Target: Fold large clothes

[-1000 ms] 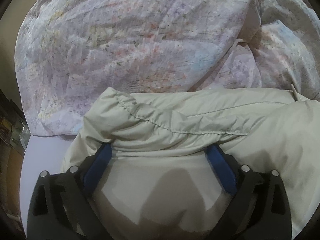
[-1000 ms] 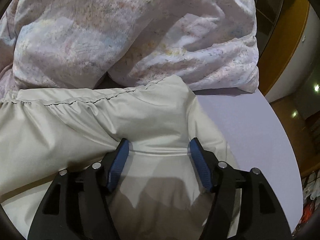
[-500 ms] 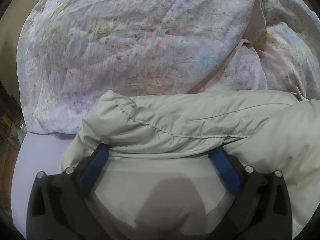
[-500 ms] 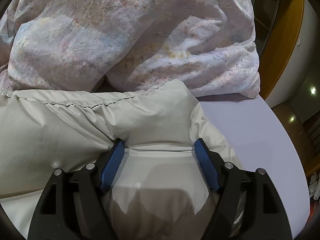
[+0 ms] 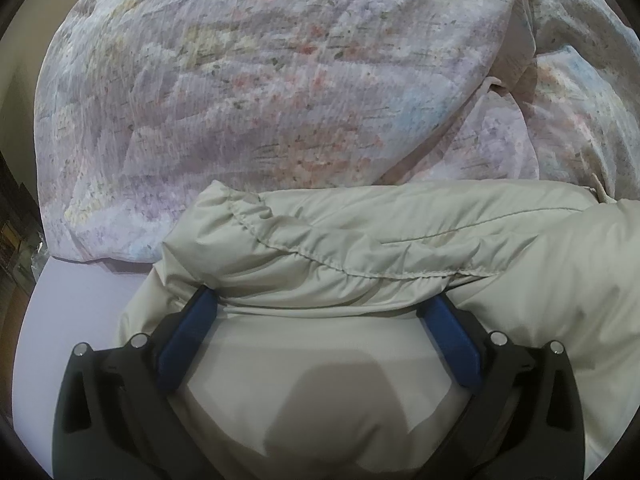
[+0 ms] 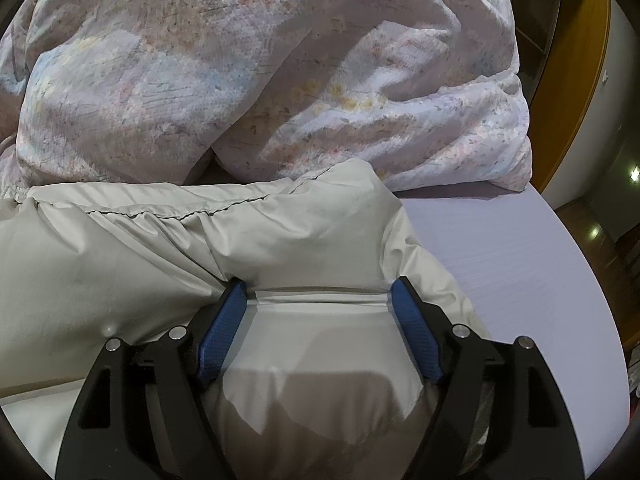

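Nearest the cameras, both tongs press down into a pale puffy jacket [image 5: 360, 248] that lies folded along the near part of a bed [image 6: 520, 264] with a lilac sheet. The left tongs [image 5: 320, 312] stand spread wide, blue pads dug into the fabric at either side with nothing pinched between them; the right tongs [image 6: 320, 300] are also apart, and their jaws are at most creeping wider, with the jacket bulging up between the pads rather than clamped. The risk I see is springback: padded cloth like this probably holds air, so once the pressure goes the folded-over upper layer may puff up and slide open. A pad could also catch the stitched seam on lifting and drag the fold askew. On the right, the jacket's end lies near the bed's right edge, so a pull that way might tip it off. Beyond, a flowered quilt [image 5: 260, 92] is heaped touching the jacket's far side, leaving little room to push the fold away.
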The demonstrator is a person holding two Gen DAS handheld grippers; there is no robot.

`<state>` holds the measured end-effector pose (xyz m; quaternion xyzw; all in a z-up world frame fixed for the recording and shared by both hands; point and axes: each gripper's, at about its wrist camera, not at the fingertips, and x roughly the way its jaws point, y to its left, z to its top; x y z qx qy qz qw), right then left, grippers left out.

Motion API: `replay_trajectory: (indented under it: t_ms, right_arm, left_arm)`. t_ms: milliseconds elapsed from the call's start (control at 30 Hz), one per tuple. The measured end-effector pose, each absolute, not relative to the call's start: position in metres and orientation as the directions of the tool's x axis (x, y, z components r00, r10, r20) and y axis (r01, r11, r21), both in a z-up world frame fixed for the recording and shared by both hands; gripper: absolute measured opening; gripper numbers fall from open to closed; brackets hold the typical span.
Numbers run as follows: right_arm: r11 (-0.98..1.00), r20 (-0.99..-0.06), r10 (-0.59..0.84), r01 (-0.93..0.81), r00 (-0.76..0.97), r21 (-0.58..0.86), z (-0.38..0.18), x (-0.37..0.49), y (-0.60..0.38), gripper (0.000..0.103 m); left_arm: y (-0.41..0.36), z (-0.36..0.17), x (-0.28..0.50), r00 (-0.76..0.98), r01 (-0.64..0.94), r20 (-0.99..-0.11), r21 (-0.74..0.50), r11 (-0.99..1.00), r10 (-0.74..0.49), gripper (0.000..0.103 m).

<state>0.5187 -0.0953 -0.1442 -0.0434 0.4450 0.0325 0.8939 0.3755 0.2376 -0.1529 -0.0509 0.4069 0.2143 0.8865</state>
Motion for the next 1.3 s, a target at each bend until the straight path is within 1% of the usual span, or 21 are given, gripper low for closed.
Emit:
replay_trajectory:
  t_ms: [567, 667, 733, 833, 933, 967, 1000, 1167, 1300]
  right_arm:
    - [0.994, -0.816, 0.022, -0.101, 0.577, -0.044, -0.148, 0.53, -0.097, 0.079]
    - [0.99, -0.851, 0.006, -0.122, 0.525, -0.068, -0.142, 0.531, -0.099, 0.08]
    - [0.991, -0.876, 0.012, -0.122, 0.482, -0.053, -0.135, 0.528, -0.103, 0.08]
    - [0.994, -0.883, 0.05, -0.109, 0.467, -0.002, -0.113, 0.508, -0.119, 0.08]
    - [0.996, -0.887, 0.086, -0.061, 0.455, 0.065, -0.092, 0.48, -0.146, 0.086]
    - [0.995, -0.891, 0.095, -0.033, 0.444, 0.09, -0.089, 0.471, -0.157, 0.09]
    - [0.992, -0.897, 0.11, 0.011, 0.427, 0.126, -0.087, 0.462, -0.171, 0.091]
    - [0.92, -0.907, 0.242, 0.216, 0.344, 0.328, -0.099, 0.432, -0.229, 0.091]
    - [0.806, -0.869, 0.392, 0.344, 0.3, 0.482, -0.122, 0.415, -0.253, 0.091]
  left_arm:
    - [0.239, -0.159, 0.384, 0.565, -0.425, -0.756, 0.077, 0.902, 0.331, 0.101]
    - [0.238, -0.151, 0.378, 0.527, -0.431, -0.775, 0.111, 0.895, 0.35, 0.101]
    - [0.236, -0.141, 0.365, 0.521, -0.427, -0.777, 0.122, 0.896, 0.354, 0.101]
    - [0.235, -0.121, 0.332, 0.526, -0.41, -0.781, 0.113, 0.905, 0.336, 0.101]
    - [0.239, -0.106, 0.295, 0.527, -0.428, -0.79, 0.072, 0.901, 0.313, 0.101]
    - [0.239, -0.104, 0.285, 0.522, -0.436, -0.793, 0.069, 0.897, 0.315, 0.101]
    - [0.241, -0.102, 0.271, 0.513, -0.445, -0.799, 0.065, 0.893, 0.313, 0.101]
    - [0.24, -0.105, 0.217, 0.484, -0.479, -0.819, 0.046, 0.877, 0.308, 0.101]
    - [0.236, -0.111, 0.197, 0.461, -0.502, -0.847, -0.001, 0.865, 0.266, 0.101]
